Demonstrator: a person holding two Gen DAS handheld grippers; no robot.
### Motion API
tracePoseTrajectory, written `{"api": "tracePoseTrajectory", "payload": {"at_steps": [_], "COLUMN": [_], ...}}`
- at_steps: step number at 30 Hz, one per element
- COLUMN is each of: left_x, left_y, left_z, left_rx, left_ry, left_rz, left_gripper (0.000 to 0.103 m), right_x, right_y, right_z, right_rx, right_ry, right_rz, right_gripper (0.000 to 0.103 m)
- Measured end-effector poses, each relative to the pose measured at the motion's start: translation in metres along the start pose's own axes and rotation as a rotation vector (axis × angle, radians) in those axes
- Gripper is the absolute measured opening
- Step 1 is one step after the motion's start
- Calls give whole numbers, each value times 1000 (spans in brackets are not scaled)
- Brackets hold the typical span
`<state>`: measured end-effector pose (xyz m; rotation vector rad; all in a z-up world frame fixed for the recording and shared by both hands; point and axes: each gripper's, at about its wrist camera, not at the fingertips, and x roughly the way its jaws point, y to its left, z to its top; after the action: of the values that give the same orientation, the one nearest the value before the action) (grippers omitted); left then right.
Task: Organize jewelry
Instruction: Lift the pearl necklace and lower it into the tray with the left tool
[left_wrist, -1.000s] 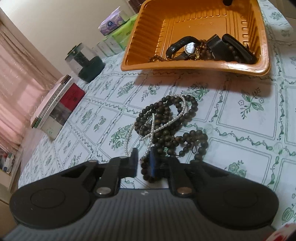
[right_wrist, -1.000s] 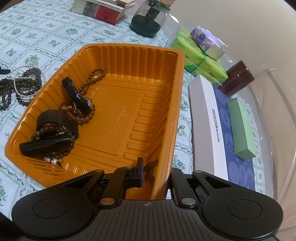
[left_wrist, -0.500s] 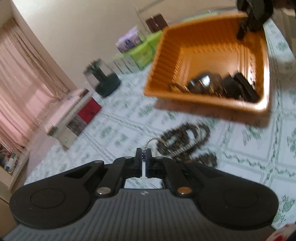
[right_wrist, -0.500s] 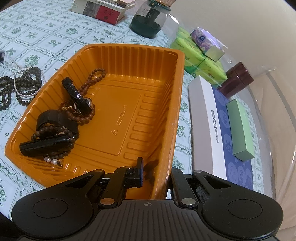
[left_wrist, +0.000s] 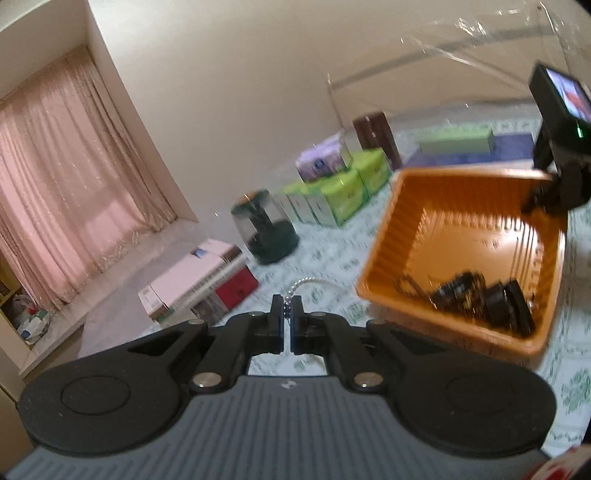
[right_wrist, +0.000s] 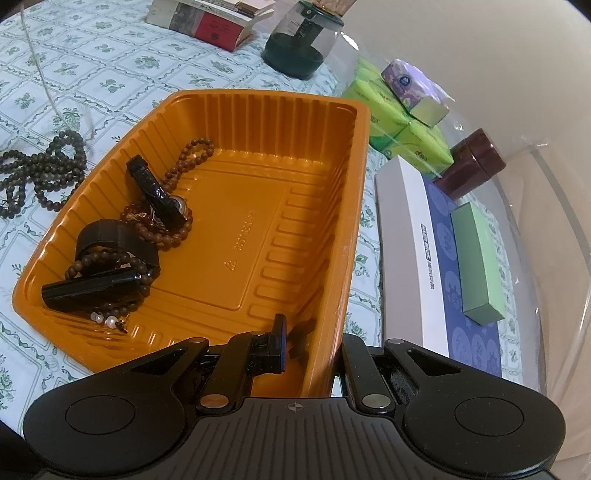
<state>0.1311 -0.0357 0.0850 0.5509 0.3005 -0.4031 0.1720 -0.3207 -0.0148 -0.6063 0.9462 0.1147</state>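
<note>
My left gripper (left_wrist: 287, 317) is shut on a white pearl necklace (left_wrist: 308, 282), held above the table. In the right wrist view the pearl necklace (right_wrist: 38, 64) hangs as a thin blurred strand at the far left, above a dark bead necklace (right_wrist: 44, 170) lying on the floral tablecloth (right_wrist: 110, 81). The orange tray (right_wrist: 269, 95) holds black watches (right_wrist: 155, 190), brown bead bracelets (right_wrist: 184, 155) and small pearl earrings (right_wrist: 105, 319). My right gripper (right_wrist: 314, 347) is shut on the tray's near right wall, one finger inside and one outside. It also shows in the left wrist view, where the right gripper (left_wrist: 543, 197) grips the orange tray (left_wrist: 454, 177).
Behind the tray stand a glass jar (right_wrist: 301, 40), stacked books (right_wrist: 210, 18), green tissue packs (right_wrist: 402, 122) with a purple pack (right_wrist: 406, 83) on top and a brown jar (right_wrist: 472, 162). A white and blue box (right_wrist: 417, 251) bearing a green box (right_wrist: 476, 258) lies right of the tray.
My left gripper closed on the pearl necklace and rose, drawing it up and away from the dark beads on the cloth. The right gripper and the tray stayed put.
</note>
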Motion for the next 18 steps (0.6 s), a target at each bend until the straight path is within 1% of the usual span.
{"api": "tracePoseTrajectory", "payload": {"at_steps": [4, 9, 14, 18], "left_x": [-5, -8, -10, -5], "left_y": [15, 27, 33, 26], "left_z": [12, 22, 29, 39], "left_rx": [-27, -60, -107, -122], "left_ry": [-23, -24, -20, -19], "left_rz": [13, 2, -26, -67], "left_gripper": [2, 2, 2, 2], "right_x": [0, 0, 0, 0], "right_y": [0, 0, 0, 1], "right_z": [0, 0, 0, 1], "right_rx": [0, 0, 1, 1], "right_ry": [0, 0, 1, 1], "right_rz": [0, 0, 0, 1], "right_gripper": [10, 10, 10, 10]}}
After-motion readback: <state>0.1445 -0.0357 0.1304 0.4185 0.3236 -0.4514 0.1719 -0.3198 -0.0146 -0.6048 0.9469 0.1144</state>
